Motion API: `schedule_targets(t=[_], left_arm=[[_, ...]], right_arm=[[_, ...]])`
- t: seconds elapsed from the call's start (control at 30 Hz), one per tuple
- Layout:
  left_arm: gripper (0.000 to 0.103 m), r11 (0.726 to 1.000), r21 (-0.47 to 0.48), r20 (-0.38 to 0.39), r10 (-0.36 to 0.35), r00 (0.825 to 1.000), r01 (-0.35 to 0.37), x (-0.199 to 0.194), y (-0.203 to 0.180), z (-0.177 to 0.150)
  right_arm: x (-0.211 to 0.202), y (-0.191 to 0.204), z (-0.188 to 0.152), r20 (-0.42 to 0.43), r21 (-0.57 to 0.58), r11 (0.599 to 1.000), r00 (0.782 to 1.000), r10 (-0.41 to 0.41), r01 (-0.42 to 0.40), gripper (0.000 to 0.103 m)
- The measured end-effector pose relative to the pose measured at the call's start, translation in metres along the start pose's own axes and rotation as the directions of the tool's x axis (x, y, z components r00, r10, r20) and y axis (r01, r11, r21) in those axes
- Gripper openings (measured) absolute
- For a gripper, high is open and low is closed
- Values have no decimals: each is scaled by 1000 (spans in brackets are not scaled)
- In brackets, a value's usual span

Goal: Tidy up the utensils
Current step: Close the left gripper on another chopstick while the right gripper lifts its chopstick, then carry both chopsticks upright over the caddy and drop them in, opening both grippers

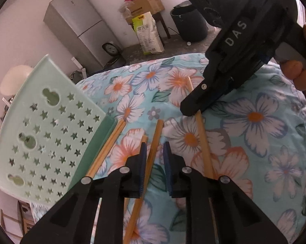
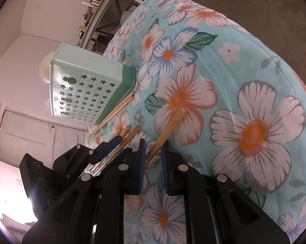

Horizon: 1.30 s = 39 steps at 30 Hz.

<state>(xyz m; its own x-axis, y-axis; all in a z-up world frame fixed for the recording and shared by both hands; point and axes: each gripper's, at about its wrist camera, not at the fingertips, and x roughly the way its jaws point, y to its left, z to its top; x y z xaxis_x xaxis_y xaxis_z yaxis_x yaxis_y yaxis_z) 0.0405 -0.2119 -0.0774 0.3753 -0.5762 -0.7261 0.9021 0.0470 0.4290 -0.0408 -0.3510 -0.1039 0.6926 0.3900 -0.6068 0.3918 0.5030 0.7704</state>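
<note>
Several wooden chopsticks lie on a floral cloth. My left gripper (image 1: 155, 148) is open, its blue pads either side of one chopstick (image 1: 153, 148) without closing on it. My right gripper (image 2: 154, 148) is open around another chopstick (image 2: 169, 128); in the left wrist view it comes down from the upper right onto that chopstick (image 1: 202, 134). A mint green holder with star holes (image 1: 49, 130) lies on its side at the left with two chopsticks (image 1: 110, 142) sticking out of its mouth. The holder also shows in the right wrist view (image 2: 85, 87).
The floral cloth (image 1: 254, 132) covers a rounded table. Behind stand a grey fridge (image 1: 79, 26), a cardboard box (image 1: 146, 4), a rice bag (image 1: 148, 34) and a dark bin (image 1: 189, 22). A white door (image 2: 31, 134) and shelves (image 2: 104, 10) show in the right wrist view.
</note>
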Motion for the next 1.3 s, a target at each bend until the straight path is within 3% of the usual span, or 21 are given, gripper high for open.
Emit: schedule_targets(t=[0.2, 0.37, 0.53, 0.67, 0.83, 1.0, 1.2, 1.3], left_arm=[[9, 1000, 20, -1, -10, 1000, 10, 13, 2, 10], [9, 1000, -24, 20, -6, 1000, 7, 10, 13, 15], [8, 990, -139, 62, 14, 998, -5, -16, 38, 18], [7, 963, -269, 118, 51, 992, -17, -50, 70, 20], [6, 882, -470, 179, 122, 976, -24, -105, 116, 11], [6, 776, -630, 248, 196, 949, 5, -164, 154, -6], [6, 638, -761, 368, 275, 888, 118, -225, 197, -26], [6, 602, -778, 434, 307, 847, 181, -245, 213, -25]], right_arm=[[1, 3, -2, 14, -3, 1000, 1000, -7, 7, 12], [2, 5, -4, 30, 11, 1000, 1000, -3, 3, 13], [-5, 9, -5, 63, 21, 1000, 998, 15, -17, 11], [-24, 29, -5, 126, -42, 999, 992, 18, -13, 10], [-52, 74, -8, 232, -200, 978, 973, -11, 59, 8], [-69, 120, -10, 301, -344, 933, 953, 9, 100, 5], [-77, 164, -11, 353, -473, 869, 935, 39, 143, 4], [-87, 181, -11, 376, -522, 839, 924, 69, 150, 4]])
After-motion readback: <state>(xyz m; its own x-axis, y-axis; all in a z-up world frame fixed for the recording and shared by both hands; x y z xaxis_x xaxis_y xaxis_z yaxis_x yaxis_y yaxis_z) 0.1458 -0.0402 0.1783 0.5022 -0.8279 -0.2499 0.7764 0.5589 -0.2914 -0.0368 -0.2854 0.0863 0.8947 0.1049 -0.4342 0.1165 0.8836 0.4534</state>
